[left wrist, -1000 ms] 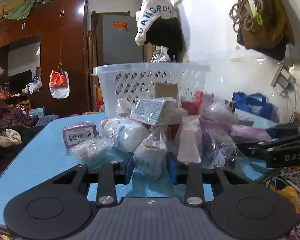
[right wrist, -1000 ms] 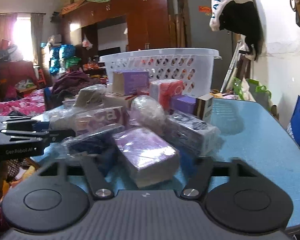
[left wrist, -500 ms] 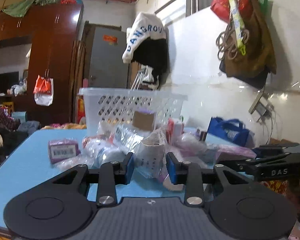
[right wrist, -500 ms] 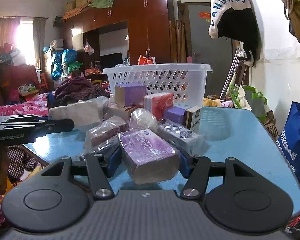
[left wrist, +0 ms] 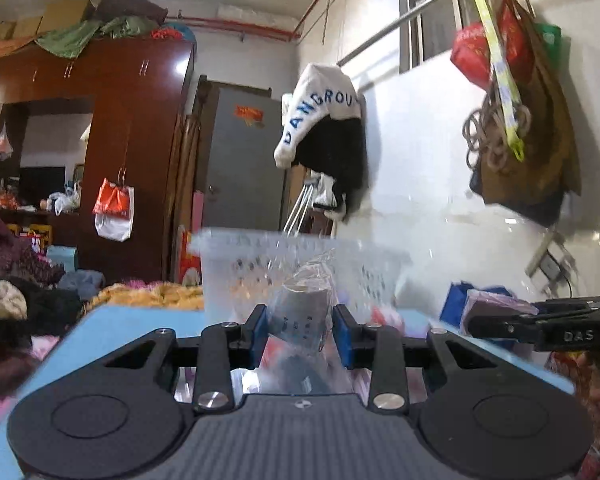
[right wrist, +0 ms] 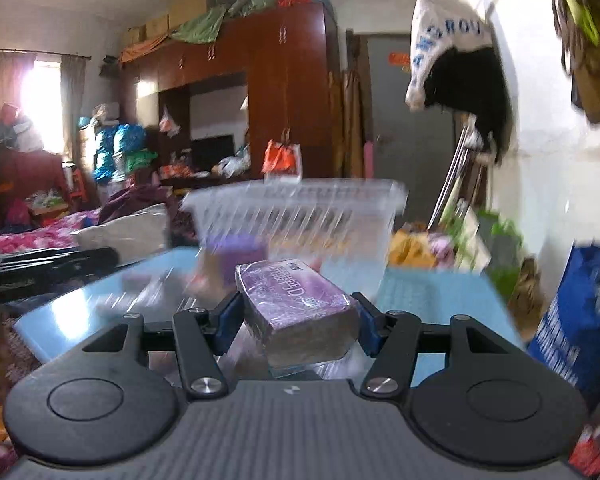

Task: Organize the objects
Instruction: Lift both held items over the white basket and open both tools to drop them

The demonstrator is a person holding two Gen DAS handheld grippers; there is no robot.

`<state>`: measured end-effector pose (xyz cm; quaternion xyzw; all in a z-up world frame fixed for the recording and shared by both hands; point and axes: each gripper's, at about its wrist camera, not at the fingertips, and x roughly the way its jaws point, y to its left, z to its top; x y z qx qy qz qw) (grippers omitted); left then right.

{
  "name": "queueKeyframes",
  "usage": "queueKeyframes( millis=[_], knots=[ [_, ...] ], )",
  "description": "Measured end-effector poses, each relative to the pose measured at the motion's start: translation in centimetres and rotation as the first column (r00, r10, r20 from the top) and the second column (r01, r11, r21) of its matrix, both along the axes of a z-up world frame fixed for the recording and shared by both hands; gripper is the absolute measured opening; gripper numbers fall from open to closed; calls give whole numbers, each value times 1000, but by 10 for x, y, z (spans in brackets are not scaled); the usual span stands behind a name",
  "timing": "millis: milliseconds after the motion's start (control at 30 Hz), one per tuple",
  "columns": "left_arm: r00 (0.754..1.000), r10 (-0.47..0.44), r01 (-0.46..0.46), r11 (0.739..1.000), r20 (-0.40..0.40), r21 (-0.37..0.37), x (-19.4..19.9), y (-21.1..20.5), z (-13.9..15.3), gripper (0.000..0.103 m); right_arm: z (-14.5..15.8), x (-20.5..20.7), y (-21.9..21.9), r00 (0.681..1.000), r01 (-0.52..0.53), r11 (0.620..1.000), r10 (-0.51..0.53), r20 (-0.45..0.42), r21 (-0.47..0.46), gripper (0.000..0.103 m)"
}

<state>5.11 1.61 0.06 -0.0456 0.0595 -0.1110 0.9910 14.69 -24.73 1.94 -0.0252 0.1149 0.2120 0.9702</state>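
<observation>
White basket (left wrist: 300,264) at frame centre, beyond both loads; possible miss of its rim, given the blur. Right gripper (right wrist: 298,316) pinching purple packet (right wrist: 296,304), print unreadable; left gripper (left wrist: 300,330) pinching plastic-wrapped roll (left wrist: 302,312), slippery film, likely slip. Upper centre, hanging cloth (left wrist: 320,116) lettered "DANGROU".

A wrapped roll (left wrist: 300,314) sits between the left gripper (left wrist: 300,330) fingers, a wrapped packet (right wrist: 298,306) between the right gripper (right wrist: 300,320) fingers. The basket (right wrist: 296,216) stands beyond both (blurred), on the table (right wrist: 432,296).
</observation>
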Motion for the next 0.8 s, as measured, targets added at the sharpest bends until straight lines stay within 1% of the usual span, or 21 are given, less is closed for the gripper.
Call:
queueKeyframes(
  millis=[100,167,233,300,367,433,500,533,567,600,633,667,700,733,800],
  knots=[
    [1000,27,-27,1000,10,-3,31,5,33,39,25,37,11,1000,4,1000,-4,31,-5,61],
    [999,42,-42,999,-8,-16,60,9,54,39,39,67,27,998,14,998,-11,66,-53,61],
    [997,64,-65,998,-43,-5,95,8,70,39,45,91,38,998,28,997,-24,53,-73,61],
    [993,76,-75,997,-94,12,129,6,76,39,47,115,49,998,45,994,-40,47,-99,61],
    [985,97,-94,995,-144,29,157,3,76,39,42,133,56,998,61,992,-59,20,-114,61],
    [981,97,-92,995,-168,37,174,0,74,39,37,142,60,998,62,992,-63,-10,-109,61],
    [979,97,-90,995,-179,48,183,-2,71,39,32,143,61,998,54,993,-57,-26,-104,62],
    [977,93,-83,995,-191,61,186,-4,69,40,31,142,61,998,55,994,-58,-32,-97,64],
    [975,96,-80,993,-199,84,190,-8,67,43,32,140,58,998,58,994,-61,-30,-89,70],
    [975,108,-87,990,-194,112,189,-10,65,56,31,135,57,998,58,995,-60,-27,-79,91],
    [974,129,-103,984,-184,147,189,-14,63,70,34,131,53,998,58,996,-59,-11,-70,103],
    [974,143,-113,979,-176,169,188,-18,63,73,35,122,49,998,59,997,-58,14,-55,103],
    [976,147,-118,977,-160,177,183,-19,63,73,35,111,44,997,65,997,-64,32,-41,103],
    [979,150,-124,977,-139,176,175,-18,62,73,35,104,39,997,73,997,-72,37,-27,103],
    [982,152,-133,977,-112,165,154,-17,60,74,27,76,25,995,85,996,-85,47,8,103]
  ],
)
